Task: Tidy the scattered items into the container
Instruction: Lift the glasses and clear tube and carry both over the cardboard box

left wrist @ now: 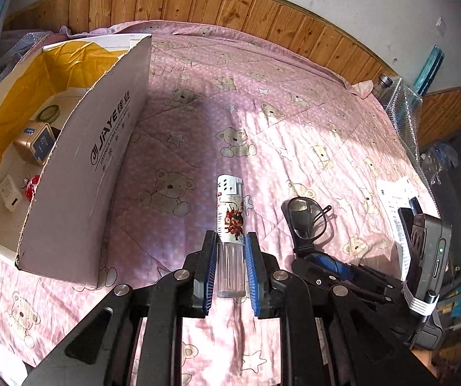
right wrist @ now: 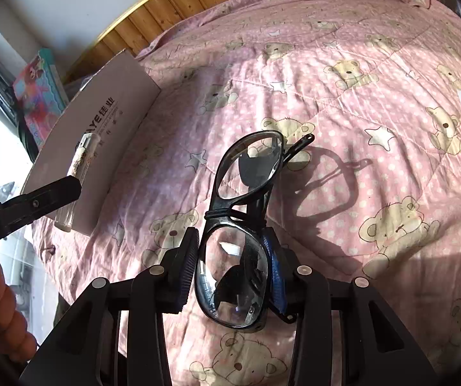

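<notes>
Pink bear-print bedding [left wrist: 262,112] is lying under both tongs. Left tongs [left wrist: 229,273] are clamping a clear lighter [left wrist: 230,225] upright beside the cardboard box [left wrist: 79,177]. Right tongs [right wrist: 230,270] are gripping black glasses [right wrist: 240,225] above the bed, right of the box.

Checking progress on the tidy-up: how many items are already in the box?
4 visible in the cardboard box: a tape roll, a gold tin, a white adapter, and a red item. The near wall may hide more.

Pink bear-print quilt [left wrist: 294,103], wood-panelled wall [left wrist: 198,3], printed paper sheet [left wrist: 394,199].
</notes>
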